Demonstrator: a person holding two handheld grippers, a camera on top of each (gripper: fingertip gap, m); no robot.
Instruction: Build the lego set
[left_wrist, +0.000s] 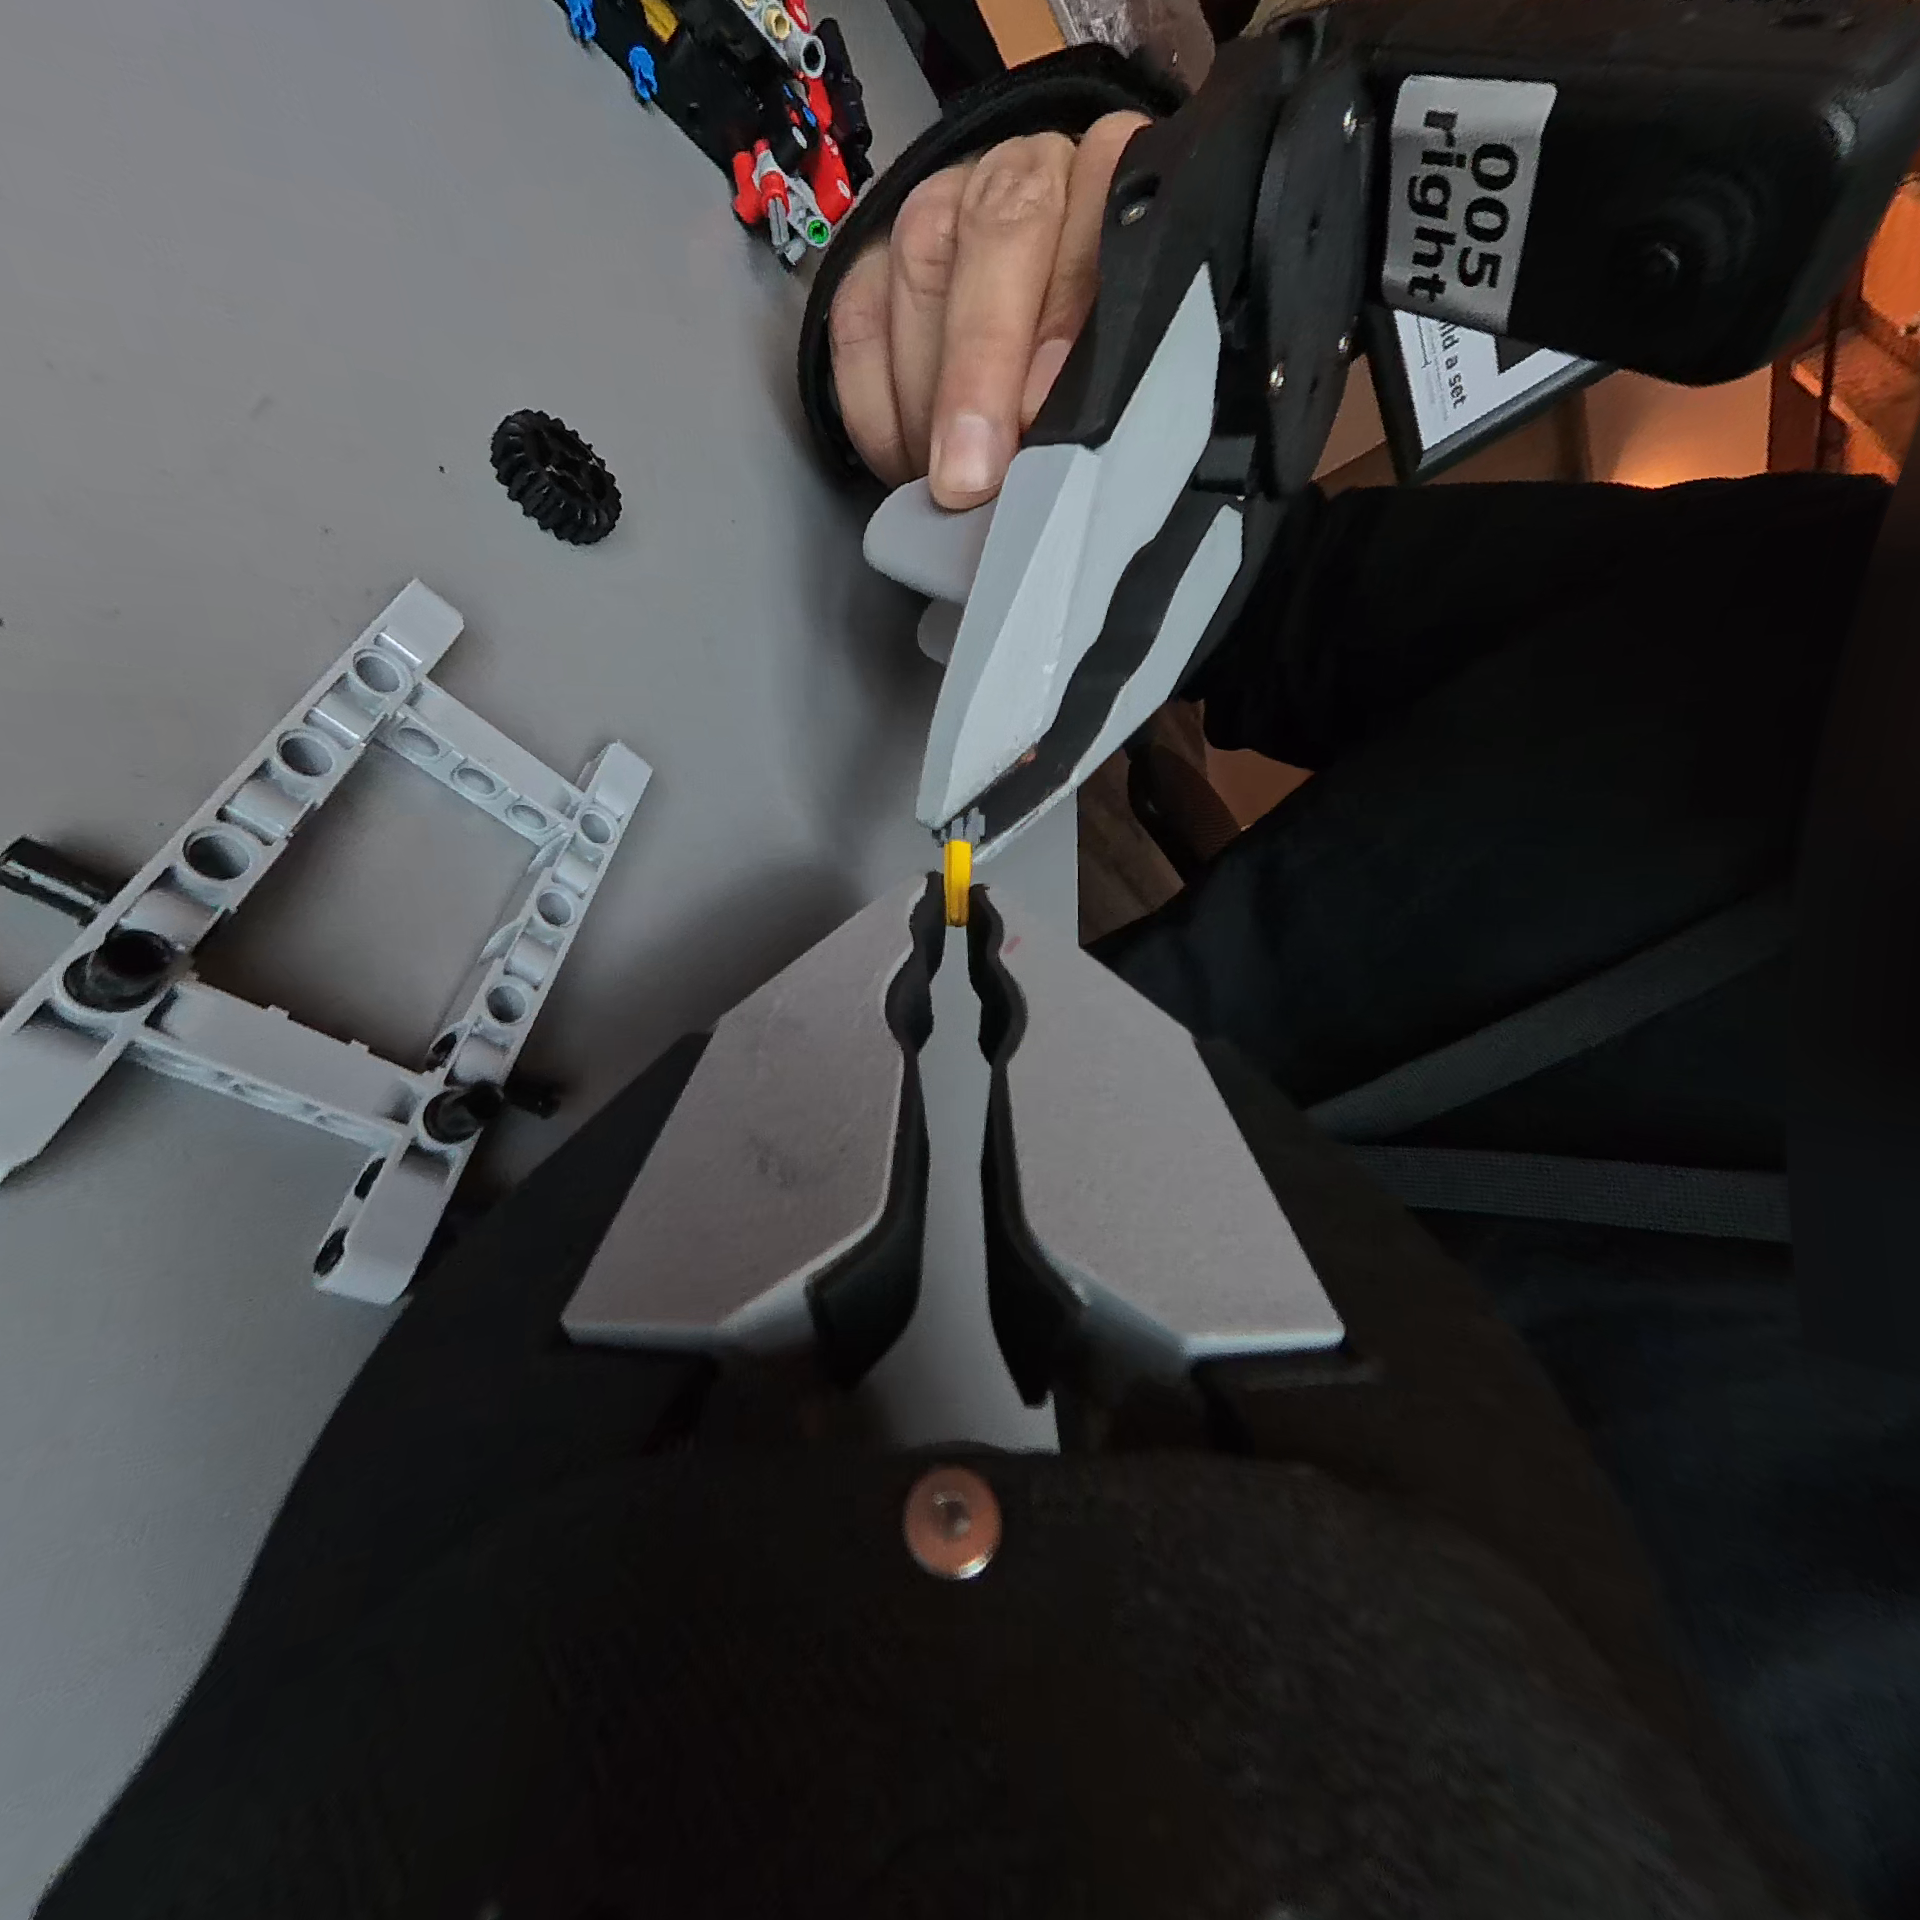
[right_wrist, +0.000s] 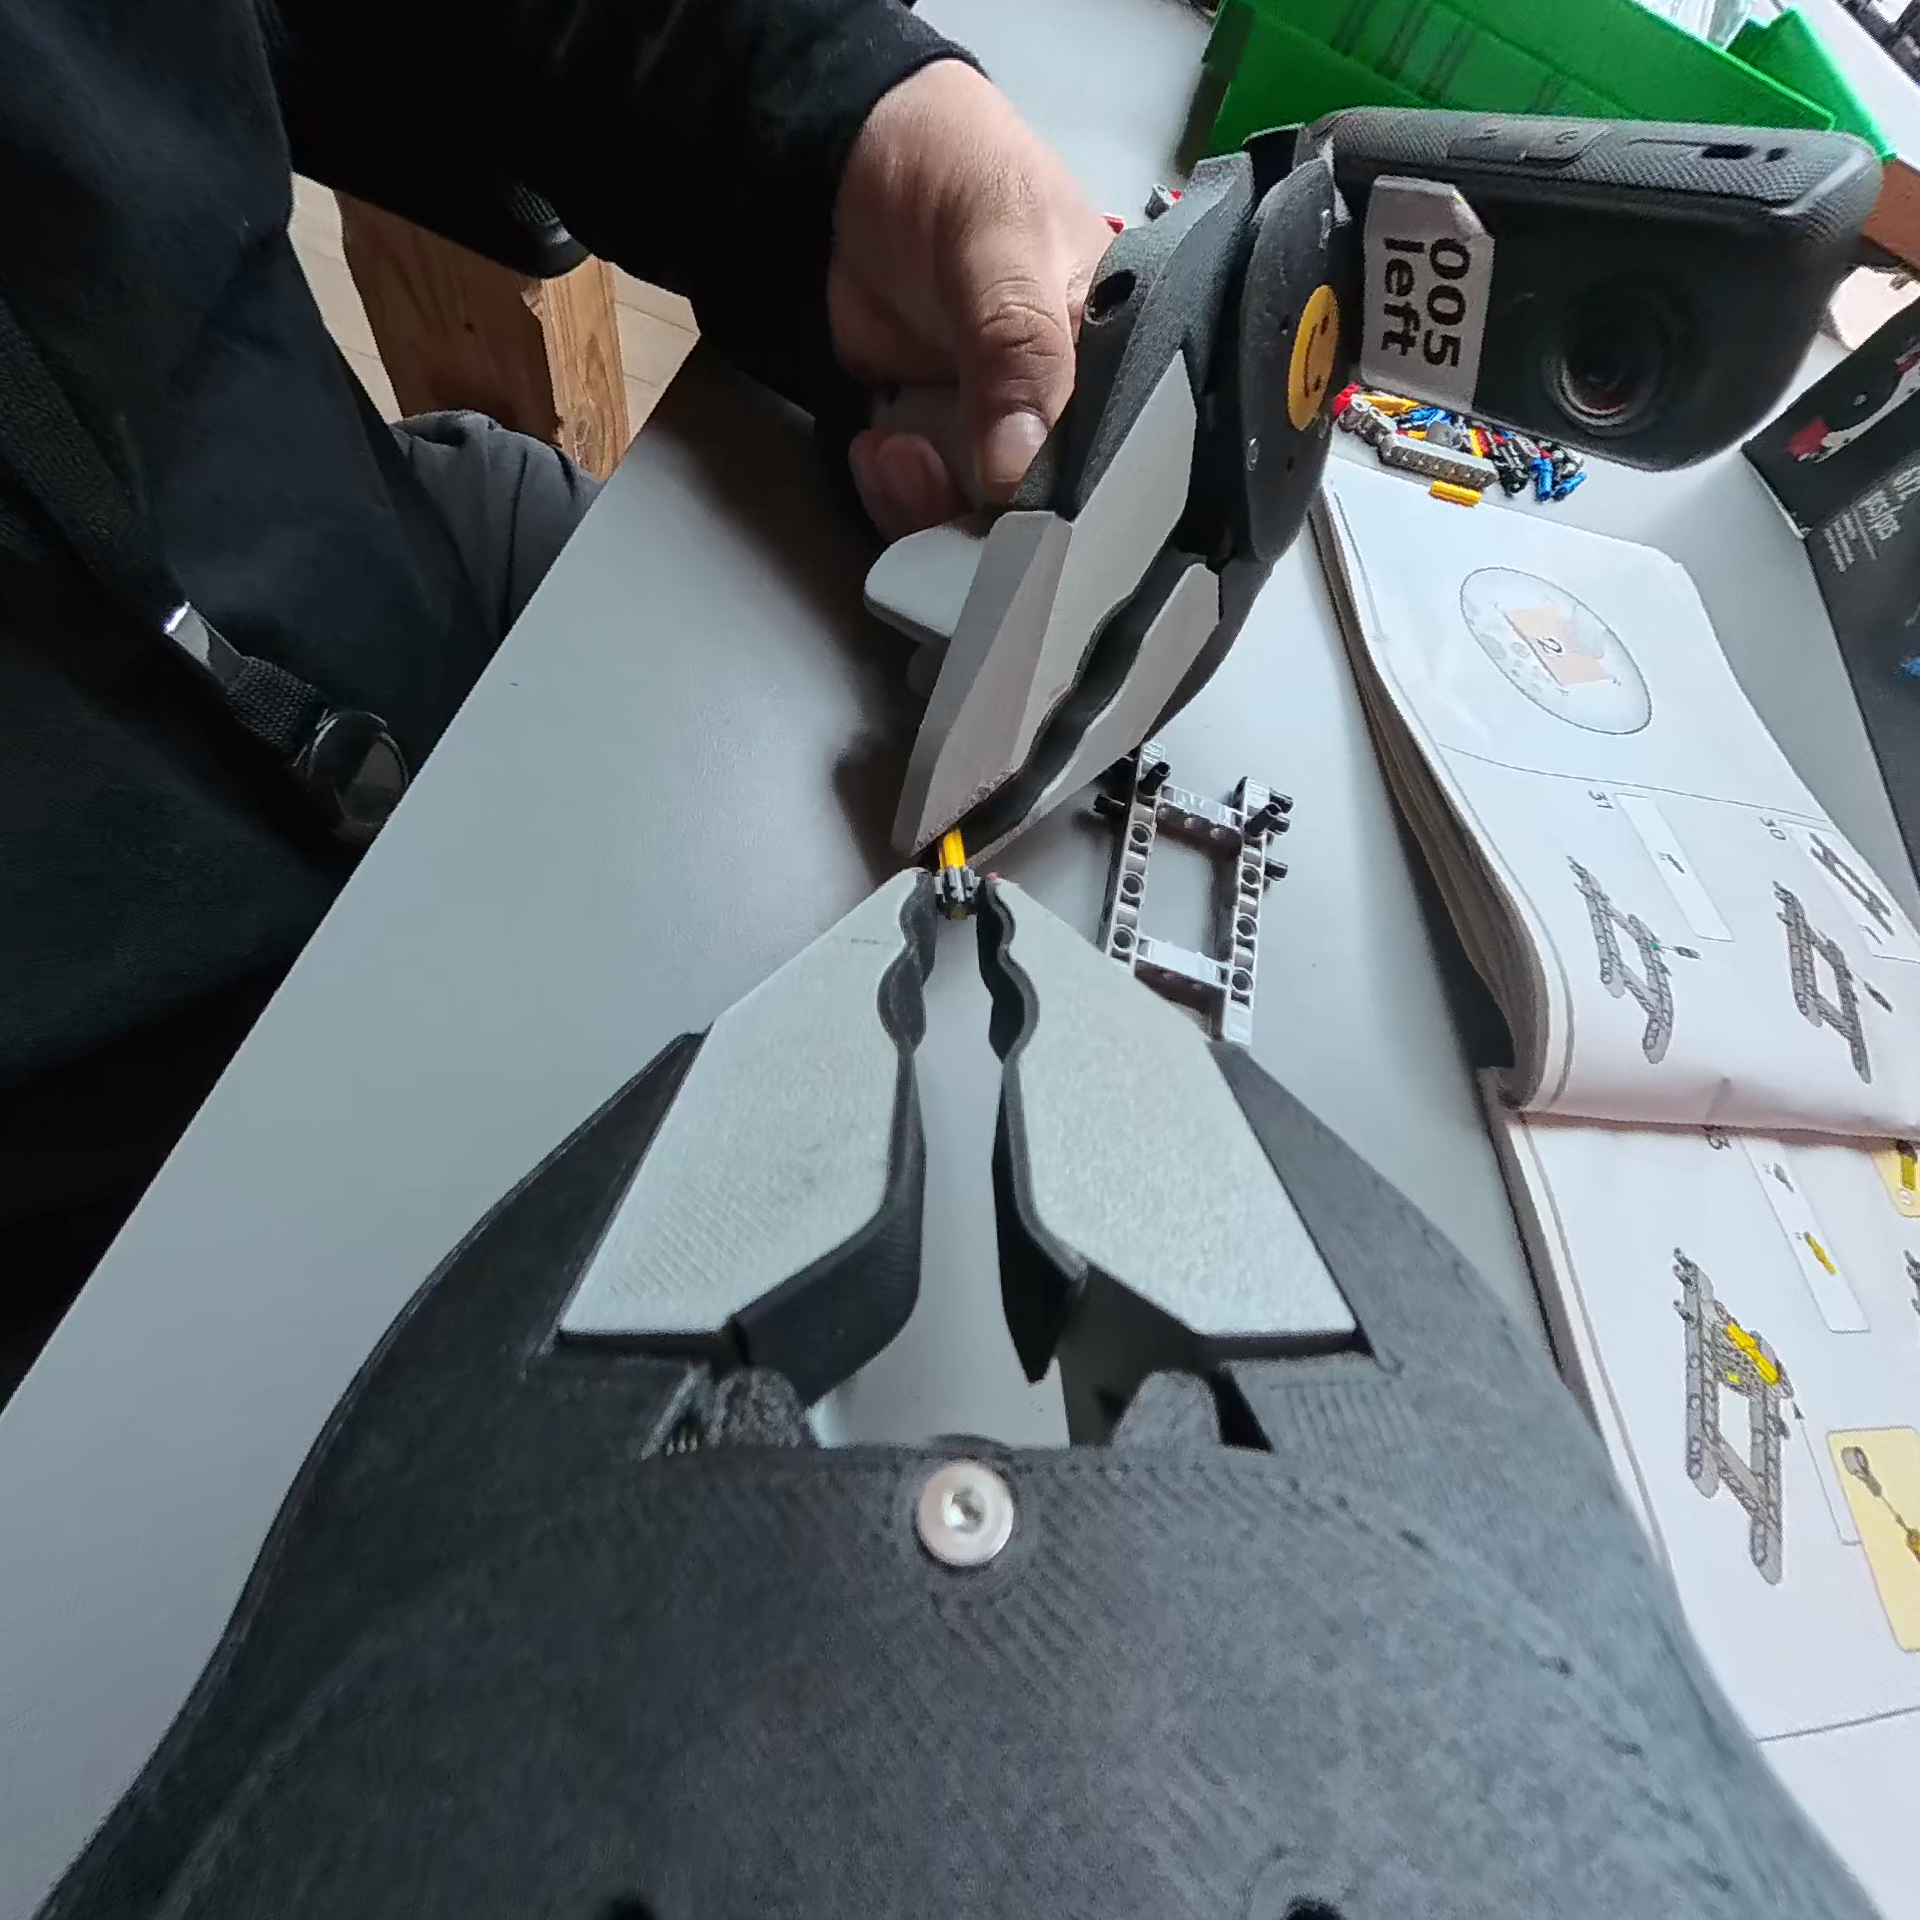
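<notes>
My left gripper (left_wrist: 956, 902) is shut on a small yellow ring-shaped piece (left_wrist: 957, 878), held edge-on at its tips. My right gripper (left_wrist: 964, 823) comes in from the upper right, tip to tip with the left, shut on a small dark grey piece (left_wrist: 967, 829). In the right wrist view my right gripper (right_wrist: 954, 902) pinches that grey piece (right_wrist: 954, 891), and the yellow piece (right_wrist: 949, 852) sticks out of the left gripper (right_wrist: 945, 836) and touches it. Both are held above the grey table. A light grey open frame (left_wrist: 312, 914) with black pins lies flat to the left; it also shows in the right wrist view (right_wrist: 1195, 883).
A black gear (left_wrist: 556, 476) lies beyond the frame. A heap of loose coloured parts (left_wrist: 769, 114) sits at the far edge. An open instruction booklet (right_wrist: 1662, 831), a green box (right_wrist: 1507, 62) and a black box (right_wrist: 1860, 468) lie to the right. The table edge (right_wrist: 312, 935) runs along the person's dark clothing. Less than 4 cm separates the two grippers' tips.
</notes>
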